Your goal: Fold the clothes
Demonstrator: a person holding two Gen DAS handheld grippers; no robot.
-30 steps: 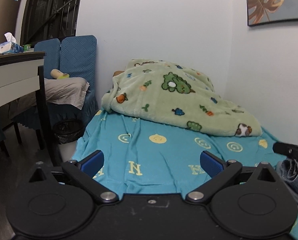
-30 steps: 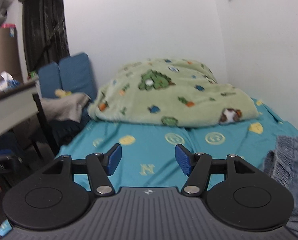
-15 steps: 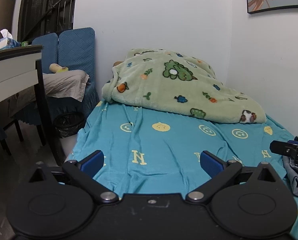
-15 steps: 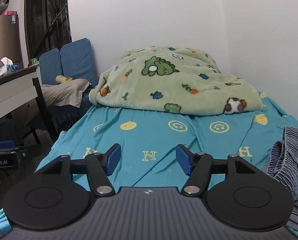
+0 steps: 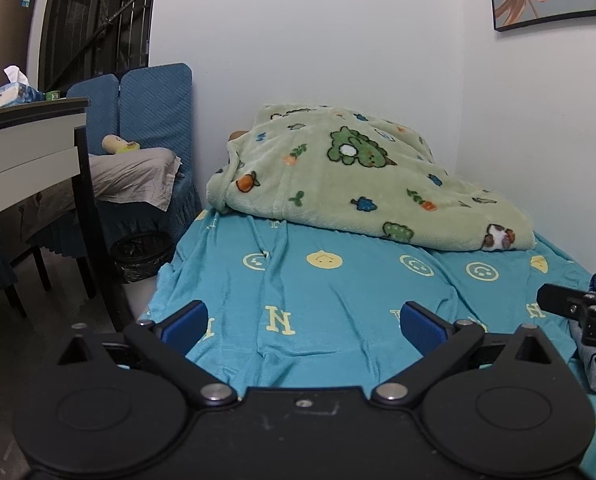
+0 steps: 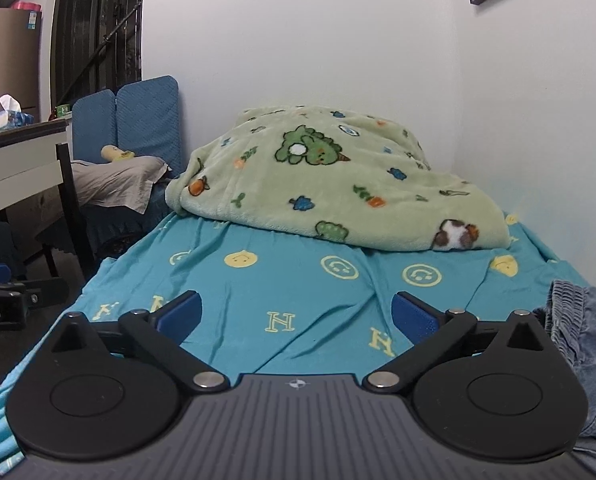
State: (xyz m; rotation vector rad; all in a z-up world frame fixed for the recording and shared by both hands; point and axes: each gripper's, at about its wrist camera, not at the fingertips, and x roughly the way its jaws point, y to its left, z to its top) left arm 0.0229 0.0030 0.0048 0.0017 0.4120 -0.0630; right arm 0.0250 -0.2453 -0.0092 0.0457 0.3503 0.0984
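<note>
Your right gripper (image 6: 296,318) has spread its jaws far wider than a second ago, and they are opening at this moment with only bare sheet showing between the blue pads. Your left gripper (image 5: 303,322) shows its jaws spread just as wide as before, likewise with nothing between them. Both point forward and slightly down over the bed (image 5: 337,292), whose turquoise sheet carries yellow smiley faces and letters. You can see the clothes (image 6: 581,336), a crumpled heap of blue denim with a gathered waistband, lying on the sheet just beside the right gripper's right-hand finger, at the bed's right edge; in the left wrist view that pile peeks in at the far right, partly behind the other gripper's black finger. At the head of the bed lies a pale green blanket (image 5: 357,176) printed with dinosaurs and carrots, bunched against the white wall. To the left stand a counter (image 5: 26,148) bearing a tissue pack (image 5: 14,90), blue chairs (image 5: 146,108) draped with grey cloth, and a dark bin (image 5: 142,254) on the floor.
</note>
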